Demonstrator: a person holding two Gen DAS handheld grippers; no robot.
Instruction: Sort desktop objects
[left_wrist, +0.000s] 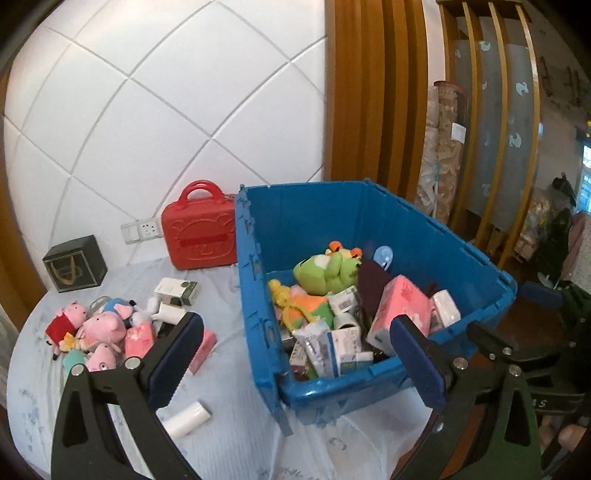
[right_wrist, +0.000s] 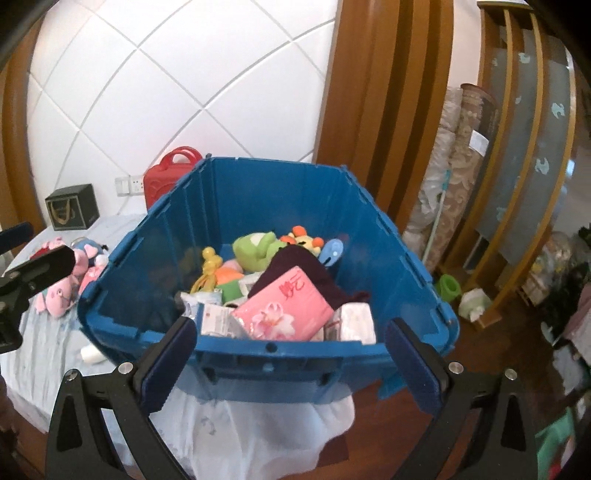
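Both the left hand-held gripper (left_wrist: 295, 354) and the right hand-held gripper (right_wrist: 291, 360) hover spread and empty before the rigid blue plastic crate (right_wrist: 258, 363), which overhangs the cloth-covered surface (left_wrist: 229, 435). The crate holds mixed goods, a glossy pink tissue pack (right_wrist: 284, 310) uppermost. Soft pink plush pigs (left_wrist: 99, 328) lie grouped left, seemingly sorted by kind.

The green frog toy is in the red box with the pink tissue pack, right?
Not quite: the box is blue, not red. The green frog toy and pink tissue pack do lie inside it, as the right wrist view shows.
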